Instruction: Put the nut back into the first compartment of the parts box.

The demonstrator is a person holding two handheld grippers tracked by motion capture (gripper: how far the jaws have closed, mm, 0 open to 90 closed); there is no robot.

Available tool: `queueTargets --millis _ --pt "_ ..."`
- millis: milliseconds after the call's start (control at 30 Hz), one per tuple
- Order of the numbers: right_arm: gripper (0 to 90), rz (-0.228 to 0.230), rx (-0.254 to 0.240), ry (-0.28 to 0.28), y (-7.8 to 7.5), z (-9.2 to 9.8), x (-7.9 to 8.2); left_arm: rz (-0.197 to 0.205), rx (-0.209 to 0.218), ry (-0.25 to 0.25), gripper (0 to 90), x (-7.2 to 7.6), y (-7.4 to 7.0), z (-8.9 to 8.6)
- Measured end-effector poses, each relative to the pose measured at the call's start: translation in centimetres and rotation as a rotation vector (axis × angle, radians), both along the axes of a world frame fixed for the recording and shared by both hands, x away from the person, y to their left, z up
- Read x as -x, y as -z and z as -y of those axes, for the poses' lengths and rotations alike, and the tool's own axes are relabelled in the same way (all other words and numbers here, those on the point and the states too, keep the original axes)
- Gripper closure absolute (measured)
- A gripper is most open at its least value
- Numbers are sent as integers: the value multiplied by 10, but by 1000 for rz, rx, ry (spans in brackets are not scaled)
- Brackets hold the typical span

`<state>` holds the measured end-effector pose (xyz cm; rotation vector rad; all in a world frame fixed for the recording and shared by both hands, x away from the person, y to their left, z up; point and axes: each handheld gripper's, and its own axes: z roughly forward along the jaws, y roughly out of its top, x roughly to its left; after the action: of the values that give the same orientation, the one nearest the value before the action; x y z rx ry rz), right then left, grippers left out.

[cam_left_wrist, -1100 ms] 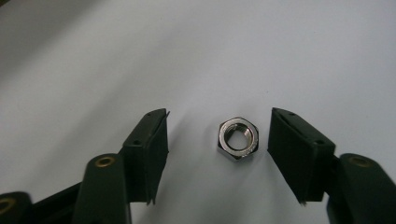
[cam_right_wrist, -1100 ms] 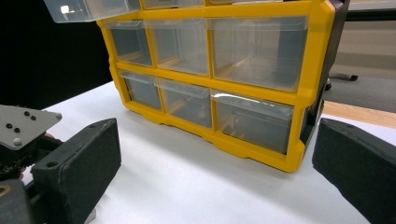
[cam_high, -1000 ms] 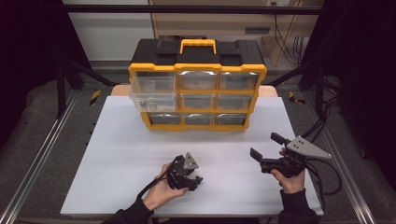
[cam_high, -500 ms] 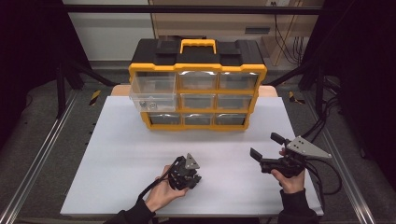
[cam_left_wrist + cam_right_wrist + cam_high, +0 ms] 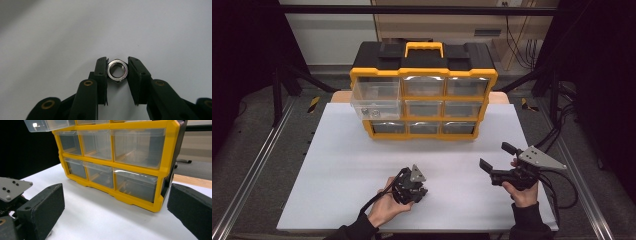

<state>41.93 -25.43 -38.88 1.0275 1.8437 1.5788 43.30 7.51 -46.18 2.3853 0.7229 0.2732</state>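
Two grippers, one nut, nine drawers.

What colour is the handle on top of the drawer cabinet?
The handle is yellow, on the black top of the cabinet; the high view shows it best.

The left gripper is pointed down, its jaws just closed in and pressed on a nut (flat between them). The right gripper is held level, jaws spread wide.
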Motion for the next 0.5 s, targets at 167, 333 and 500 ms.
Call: queueTargets --millis 167,333,500 --pt "17 7 4 -4 0 1 0 4 17 -3 694 1 -8 -5" --pt "17 6 6 -4 0 1 0 18 37 -11 694 1 -18 -12" --pt "16 8 5 -2 0 1 0 33 60 -22 694 3 -29 -17"
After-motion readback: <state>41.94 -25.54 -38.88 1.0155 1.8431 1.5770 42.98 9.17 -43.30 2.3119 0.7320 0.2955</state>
